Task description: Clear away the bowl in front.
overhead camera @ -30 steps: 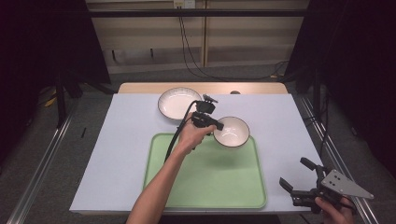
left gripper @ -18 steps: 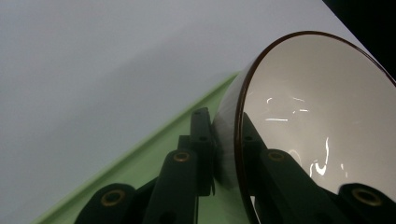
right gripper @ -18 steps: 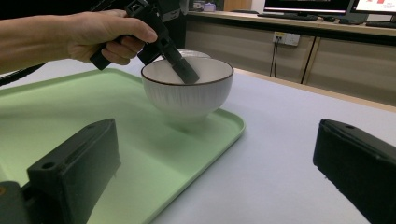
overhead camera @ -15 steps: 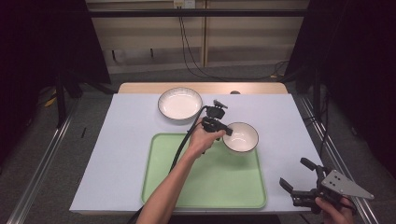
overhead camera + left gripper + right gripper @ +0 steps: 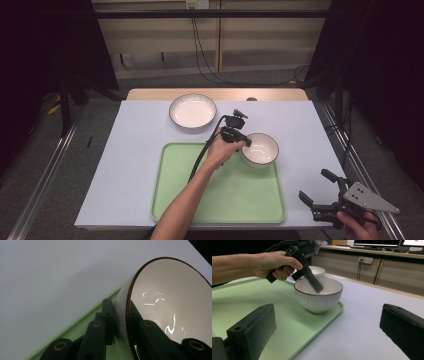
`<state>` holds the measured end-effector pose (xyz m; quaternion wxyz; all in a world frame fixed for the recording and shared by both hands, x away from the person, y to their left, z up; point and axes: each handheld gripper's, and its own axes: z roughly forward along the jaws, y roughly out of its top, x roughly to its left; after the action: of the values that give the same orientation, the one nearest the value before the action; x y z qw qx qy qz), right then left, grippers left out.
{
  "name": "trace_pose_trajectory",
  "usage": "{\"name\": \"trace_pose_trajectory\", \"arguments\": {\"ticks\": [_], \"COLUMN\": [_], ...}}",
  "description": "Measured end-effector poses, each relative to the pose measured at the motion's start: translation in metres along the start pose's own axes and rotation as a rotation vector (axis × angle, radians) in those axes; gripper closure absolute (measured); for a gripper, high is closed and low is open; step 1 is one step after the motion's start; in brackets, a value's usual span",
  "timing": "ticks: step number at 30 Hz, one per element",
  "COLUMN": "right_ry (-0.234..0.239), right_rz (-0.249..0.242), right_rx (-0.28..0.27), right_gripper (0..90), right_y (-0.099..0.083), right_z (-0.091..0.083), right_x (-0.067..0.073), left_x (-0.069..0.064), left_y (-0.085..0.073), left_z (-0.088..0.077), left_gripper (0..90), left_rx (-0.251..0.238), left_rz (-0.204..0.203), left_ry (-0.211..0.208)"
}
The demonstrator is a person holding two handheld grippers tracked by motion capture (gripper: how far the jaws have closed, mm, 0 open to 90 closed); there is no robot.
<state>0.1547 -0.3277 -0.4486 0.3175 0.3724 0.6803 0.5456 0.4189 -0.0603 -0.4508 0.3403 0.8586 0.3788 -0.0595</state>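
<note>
My left tool (image 5: 239,138) is clamped on the near-left rim of a white bowl (image 5: 261,148), one jaw inside the bowl and one outside. The bowl sits at the far right corner of the green tray (image 5: 220,197), which lies along the near edge of the table (image 5: 130,165). From the right tool view its base seems to rest just inside the tray's lip, though I cannot be sure it is fully down. A second bowl (image 5: 192,110), wider and shallower, waits on the table near the far edge, beyond the tray. My right tool (image 5: 320,197) hangs idle off the table's near right corner, jaws spread apart and empty. I judge one bowl is nearly placed; releasing it and perhaps fetching the other remain.
</note>
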Motion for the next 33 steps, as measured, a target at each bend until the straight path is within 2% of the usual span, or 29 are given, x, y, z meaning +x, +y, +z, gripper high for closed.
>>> {"name": "trace_pose_trajectory", "arguments": {"ticks": [1, 2, 3, 13, 15, 16, 17, 19, 24, 26, 27, 29, 30, 32, 33], "right_ry": [0.000, 0.001, -0.002, -0.004, -0.002, -0.002, -0.003, -0.003, -0.005, -0.004, -0.009, -0.002, -0.001, -0.004, -0.002], "right_rz": [0.000, 0.003, 0.002, 0.002, 0.001, -0.001, 0.002, 0.001, 0.006, 0.005, 0.003, 0.004, 0.003, 0.008, 0.007], "right_rx": [0.000, -0.004, -0.001, 0.000, -0.001, -0.001, 0.001, 0.001, -0.007, -0.008, -0.009, -0.004, -0.006, -0.008, -0.008], "right_gripper": [0.1, 0.1, 0.1, 0.1, 0.1, 0.1, 0.1, 0.1, 0.1, 0.1, 0.1, 0.1, 0.1, 0.1, 0.1], "right_y": [0.0000, 0.0000, 0.0002, 0.0003, 0.0002, 0.0002, 0.0001, 0.0002, 0.0003, 0.0004, 0.0003, 0.0003, 0.0001, 0.0000, 0.0001], "right_z": [0.0000, 0.0000, -0.0014, -0.0017, -0.0016, -0.0015, -0.0015, -0.0014, -0.0014, -0.0017, -0.0018, -0.0022, -0.0020, -0.0015, -0.0013], "right_x": [0.0000, 0.0006, 0.0003, 0.0002, 0.0001, -0.0001, 0.0002, 0.0001, 0.0007, 0.0005, 0.0000, -0.0003, -0.0007, -0.0007, -0.0004], "left_x": [0.0005, -0.0001, -0.0014, -0.0011, 0.0002, 0.0006, 0.0006, 0.0011, 0.0023, 0.0036, 0.0050, 0.0051, 0.0050, 0.0044, 0.0033], "left_y": [0.0000, 0.0002, 0.0009, -0.0001, -0.0003, -0.0009, -0.0009, -0.0014, -0.0028, -0.0044, -0.0062, -0.0069, -0.0071, -0.0075, -0.0077], "left_z": [0.0013, 0.0028, 0.0027, 0.0041, 0.0035, 0.0043, 0.0043, 0.0043, 0.0042, 0.0047, 0.0046, 0.0043, 0.0031, 0.0002, -0.0006], "left_gripper": [82.0, 81.9, 82.1, 81.7, 81.5, 81.3, 81.2, 81.2, 80.5, 77.9, 72.0, 69.1, 66.4, 63.1, 57.4], "left_rx": [0.011, -0.002, 0.000, -0.019, -0.017, -0.030, -0.030, -0.031, -0.047, -0.068, -0.089, -0.107, -0.112, -0.118, -0.127], "left_rz": [0.003, -0.010, 0.004, -0.002, 0.012, -0.005, -0.005, 0.025, 0.026, 0.031, 0.046, 0.030, 0.045, 0.079, 0.082], "left_ry": [-0.003, -0.001, 0.007, 0.005, -0.005, -0.018, -0.018, -0.011, -0.021, -0.029, -0.059, -0.070, -0.056, -0.066, -0.068]}}
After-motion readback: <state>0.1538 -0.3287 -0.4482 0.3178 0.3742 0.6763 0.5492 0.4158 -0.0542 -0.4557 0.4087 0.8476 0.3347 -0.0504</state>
